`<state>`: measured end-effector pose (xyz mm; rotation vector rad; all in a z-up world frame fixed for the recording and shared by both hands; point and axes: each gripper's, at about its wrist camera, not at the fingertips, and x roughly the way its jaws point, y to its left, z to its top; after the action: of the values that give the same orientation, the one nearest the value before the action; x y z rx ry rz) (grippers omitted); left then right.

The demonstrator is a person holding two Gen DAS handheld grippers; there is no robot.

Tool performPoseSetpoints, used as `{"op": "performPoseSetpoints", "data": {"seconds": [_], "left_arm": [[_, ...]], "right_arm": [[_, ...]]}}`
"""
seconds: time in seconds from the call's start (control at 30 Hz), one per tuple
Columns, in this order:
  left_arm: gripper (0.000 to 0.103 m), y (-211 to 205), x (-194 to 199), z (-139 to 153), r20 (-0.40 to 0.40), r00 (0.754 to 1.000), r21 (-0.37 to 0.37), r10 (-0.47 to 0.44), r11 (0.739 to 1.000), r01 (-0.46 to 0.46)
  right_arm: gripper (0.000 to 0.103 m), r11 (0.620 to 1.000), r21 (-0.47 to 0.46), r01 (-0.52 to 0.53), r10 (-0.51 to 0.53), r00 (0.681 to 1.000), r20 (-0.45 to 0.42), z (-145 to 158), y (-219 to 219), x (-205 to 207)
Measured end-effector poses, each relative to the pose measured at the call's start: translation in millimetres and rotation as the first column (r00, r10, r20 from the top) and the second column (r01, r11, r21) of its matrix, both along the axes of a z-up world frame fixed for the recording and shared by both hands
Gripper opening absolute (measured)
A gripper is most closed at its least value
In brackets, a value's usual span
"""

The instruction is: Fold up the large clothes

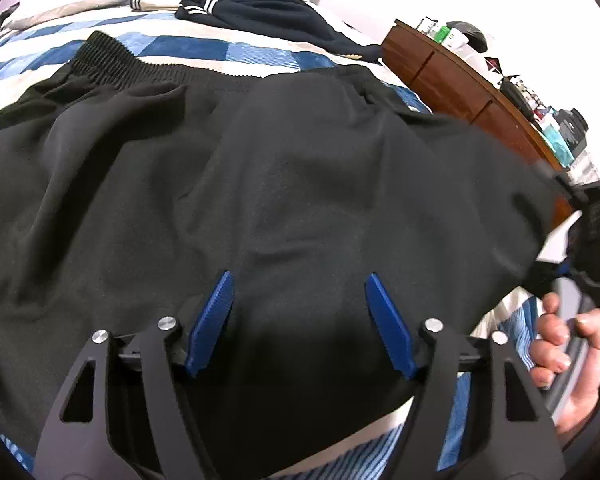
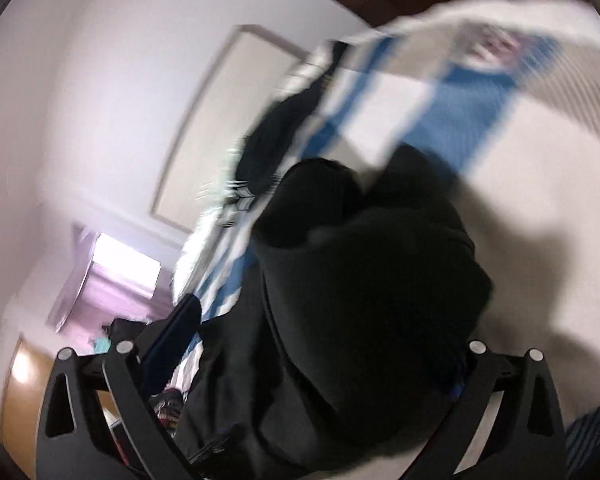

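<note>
- Two tongs work on one pair of black trousers spread on a bed with a blue and white checked cover.
- Nearest in the left wrist view, the left tongs hang just over the near part of the trousers. Their blue pads stand apart, with cloth below and between them but not pinched; these tongs are open and pointing steeply down.
- At the right edge of that view, a hand holds the handle of the right tongs, which sit by the right side of the trousers. That edge of the picture is blurred.
- In the right wrist view, the right tongs have their jaws spread very wide. A bunched mound of the black cloth lies between and ahead of them. The picture is heavily blurred and one pad is hidden by cloth, but nothing seems to be pinched, so I read them as open.
- Further off, the trousers lie mostly flat, with the elastic waistband at the far side. Soft wrinkles run across the middle.
- Progress: judging from the bunched cloth at the right, a first fold looks begun or just laid down. The trousers are not yet a compact stack, so smoothing and further folds seem to remain.
- Beyond the waistband, a dark garment with white stripes lies crumpled at the head of the bed, apparently not yet folded.
- Farthest right stands a brown cabinet with small clutter on top.
</note>
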<state>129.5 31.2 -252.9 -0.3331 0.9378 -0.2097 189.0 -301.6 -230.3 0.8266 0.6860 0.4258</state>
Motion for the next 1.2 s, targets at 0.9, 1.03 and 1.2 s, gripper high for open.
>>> {"op": "performPoseSetpoints", "data": {"seconds": [0.9,1.03,1.2], "left_arm": [[0.072,119.8,-86.3,46.8,0.105,0.981,0.059,0.162,0.984,-0.169],[0.076,157.6,-126.2,46.5,0.086,0.933,-0.02,0.351,0.936,-0.35],[0.076,195.0,-151.9,17.2,-0.051,0.871,-0.23,0.489,0.842,-0.487]], "right_arm": [[0.046,0.981,-0.179,-0.07,0.039,0.984,-0.174,-15.8,11.6,25.9],[0.046,0.984,-0.165,-0.072,0.043,0.984,-0.174,-15.3,10.4,33.8],[0.046,0.989,-0.132,-0.066,0.043,0.984,-0.174,-21.9,4.3,28.8]]}}
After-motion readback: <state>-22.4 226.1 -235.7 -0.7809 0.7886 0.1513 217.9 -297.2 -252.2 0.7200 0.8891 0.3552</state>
